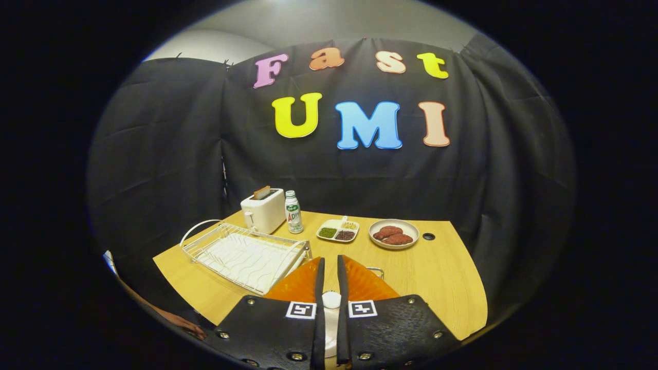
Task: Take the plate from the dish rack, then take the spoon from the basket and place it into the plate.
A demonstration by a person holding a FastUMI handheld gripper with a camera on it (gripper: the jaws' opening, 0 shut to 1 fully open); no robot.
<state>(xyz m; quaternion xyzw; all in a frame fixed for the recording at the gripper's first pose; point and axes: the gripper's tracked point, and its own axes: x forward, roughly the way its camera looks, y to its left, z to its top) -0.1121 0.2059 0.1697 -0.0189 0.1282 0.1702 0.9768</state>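
Gripper view: our gripper [329, 267] pinches the spoon [331, 308] between nearly closed fingers, over the orange plate [367, 282] beside the rack [241, 254]. We should lower gently, then release onto the plate.

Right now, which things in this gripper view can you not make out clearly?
- Orange ribbed plate: mostly hidden behind the gripper, whose jaws stand nearly closed; whether they press on it is unclear.
- White round object between the jaws: too little shows to identify it.
- Basket and spoon: only a thin wire piece peeks beyond the plate.
- White wire dish rack: its near corner is hidden by the plate.
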